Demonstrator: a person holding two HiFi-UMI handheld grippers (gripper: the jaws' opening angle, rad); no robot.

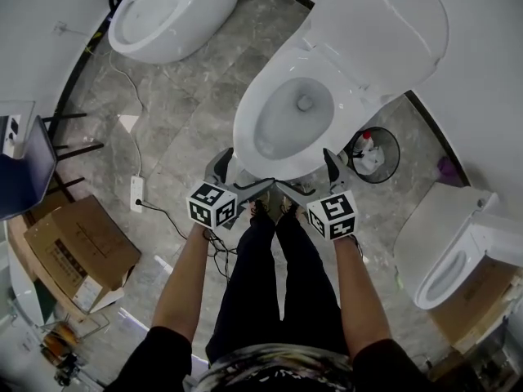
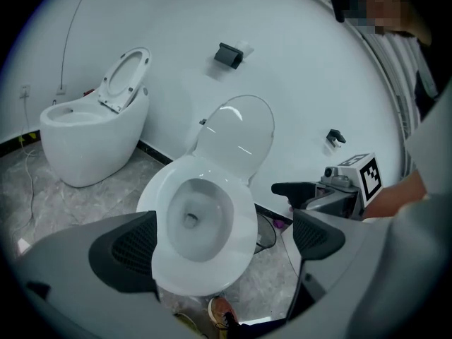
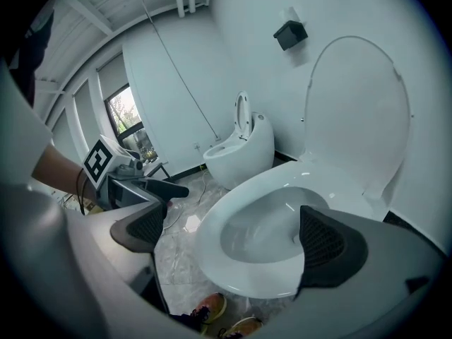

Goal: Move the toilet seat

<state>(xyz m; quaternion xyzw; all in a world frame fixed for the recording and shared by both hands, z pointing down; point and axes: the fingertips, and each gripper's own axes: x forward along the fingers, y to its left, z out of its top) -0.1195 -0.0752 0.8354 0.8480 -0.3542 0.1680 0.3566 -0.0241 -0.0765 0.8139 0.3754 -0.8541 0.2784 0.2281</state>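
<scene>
**A:** Any print to read?

**B:** Only b/w square patterns on your marker cubes (image 1: 212, 204). The print on the cardboard box (image 1: 78, 251), well left of the middle toilet (image 1: 245, 149), is too small to read.

**A:** Tools?

**B:** Your left gripper (image 1: 237, 174) has its jaws spread wide w/ nothing clamped. Your right gripper (image 1: 310, 178) is the same, wide and empty. Both sit just at the toilet's front rim, and each gripper view shows the bowl front between the pads. Can't tell if they touch it.

**A:** Toilet seat?

**B:** The toilet seat (image 1: 248, 121) lies flat on the bowl. The lid (image 1: 384, 31) stands up behind it, against the wall.

**A:** Arms?

**B:** Your forearms (image 1: 184, 288) are bare and reach fwd and down, approx parallel, either side of your legs. Your shoes (image 1: 270, 211) are at the toilet's foot. A bin (image 1: 391, 170) is just right of the toilet.
</scene>
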